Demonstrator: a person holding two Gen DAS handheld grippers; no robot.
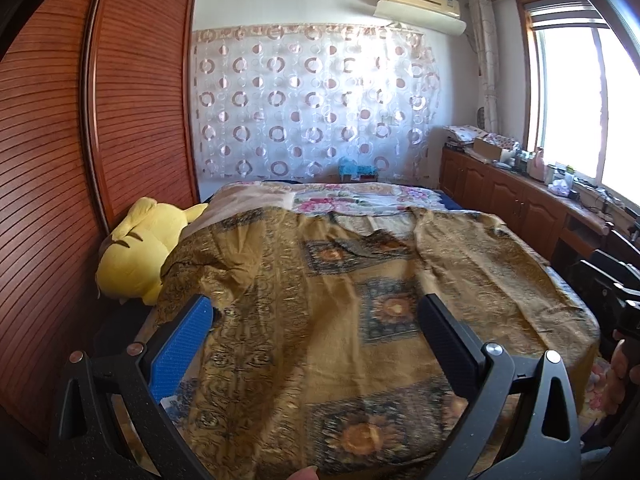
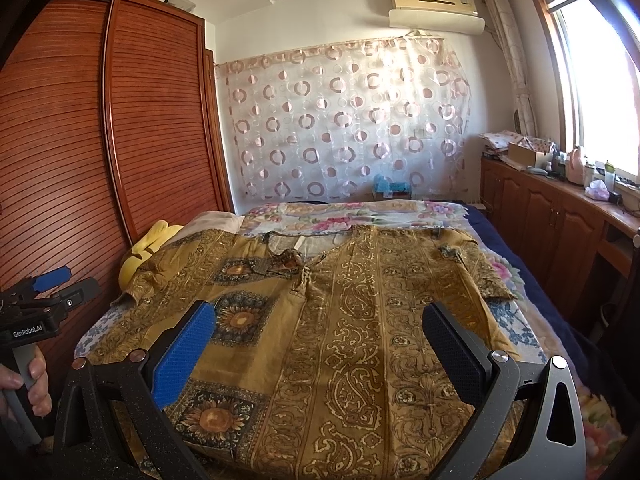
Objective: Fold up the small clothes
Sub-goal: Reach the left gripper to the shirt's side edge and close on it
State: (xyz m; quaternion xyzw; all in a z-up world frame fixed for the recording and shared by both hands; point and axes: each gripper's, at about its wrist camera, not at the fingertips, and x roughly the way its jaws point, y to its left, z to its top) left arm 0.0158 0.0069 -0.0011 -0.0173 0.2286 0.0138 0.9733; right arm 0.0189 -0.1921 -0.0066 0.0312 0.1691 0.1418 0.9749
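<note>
Both claws hang wide open and empty over the near hem: left gripper [image 1: 316, 316], right gripper [image 2: 320, 324]. Between their fingers the ochre patterned shirt [image 2: 352, 320] lies spread flat on the bed [image 2: 560, 292], collar toward 12 o'clock, sleeves at 10 and 2. Folding looks unstarted; next, I judge, each claw must pinch a hem corner. Farther off, at 2 o'clock, a cardboard box [image 2: 524, 154] stands on the cabinet, contents unclear.

Home bedroom: bed [image 2: 516, 248], wardrobe [image 2: 120, 120].
</note>
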